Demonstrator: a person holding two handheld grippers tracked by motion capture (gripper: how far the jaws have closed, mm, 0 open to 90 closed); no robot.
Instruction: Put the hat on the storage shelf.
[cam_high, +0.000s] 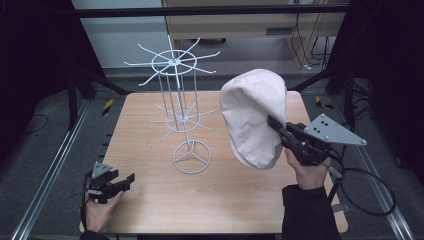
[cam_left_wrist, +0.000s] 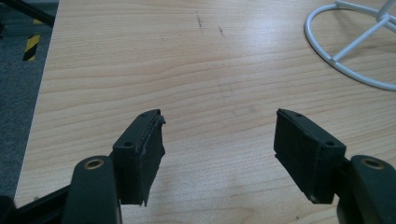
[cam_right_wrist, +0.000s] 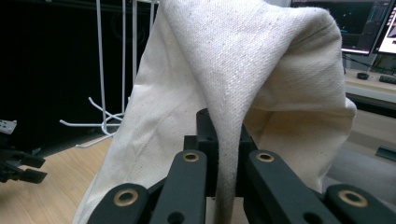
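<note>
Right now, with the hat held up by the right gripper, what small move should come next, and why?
Probably carry the hat left toward the white wire rack. The right gripper is shut on its fabric, holding it off the table beside the rack, whose hooks look bare. The left gripper rests open, low on the table.

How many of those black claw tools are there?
2. The left gripper rests open at the table's near left corner; the right gripper is raised on the right, pinching a cream cloth hat.

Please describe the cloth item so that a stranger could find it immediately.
Look above the right half of the light wooden table. The cream, dome-shaped fabric hat hangs there, pinched by the right gripper. Unlike the white wire rack beside it, it is soft and solid.
</note>
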